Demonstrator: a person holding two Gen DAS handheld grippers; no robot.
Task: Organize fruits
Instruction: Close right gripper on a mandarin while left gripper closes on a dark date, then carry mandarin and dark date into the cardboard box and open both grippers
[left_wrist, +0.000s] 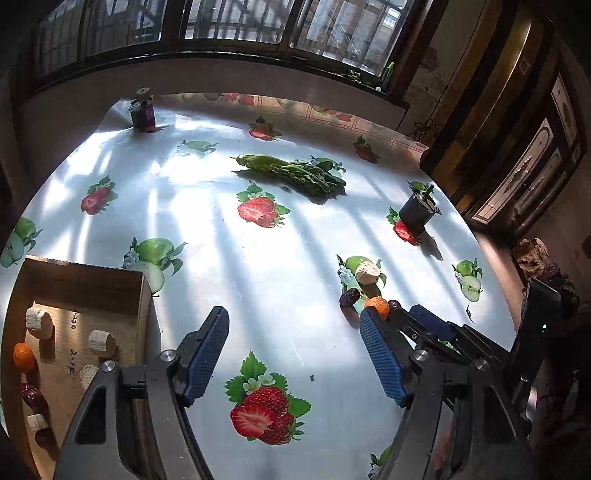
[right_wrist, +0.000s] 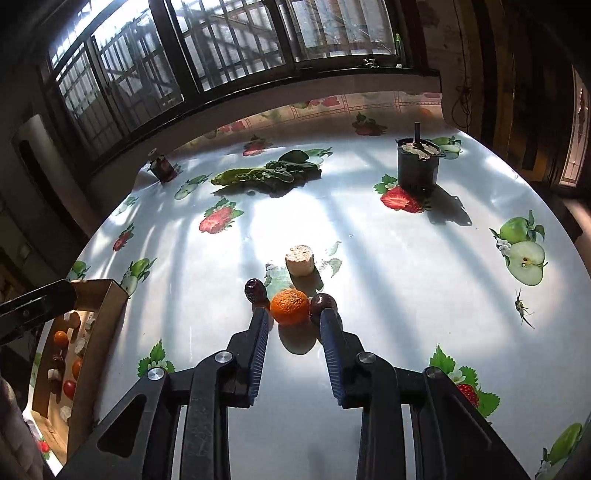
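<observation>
The small orange (right_wrist: 289, 306) sits on the worktop (right_wrist: 388, 266) right at the tips of the right gripper (right_wrist: 291, 320), whose fingers (right_wrist: 258, 343) have drawn in close around it; they look to pinch it only at the very ends, and whether the pads truly press on it is hard to tell. That is the main risk: a round fruit caught by the fingertips alone may squirt forward or roll out when lifted. Two dark dates crowd it, one (right_wrist: 255, 290) just beside the left finger, the other (right_wrist: 322, 304) touching the right finger, so either could be knocked away or dragged along. A pale cork-like piece (right_wrist: 300, 259) stands near, just beyond. The left gripper (left_wrist: 295, 339) hangs over bare worktop with fingers (left_wrist: 205, 354) spread and nothing between them, close to the right gripper, so the two could bump. The cardboard box (left_wrist: 146, 295), already holding fruit, lies well apart to the left, a long carry for a weak grip.
</observation>
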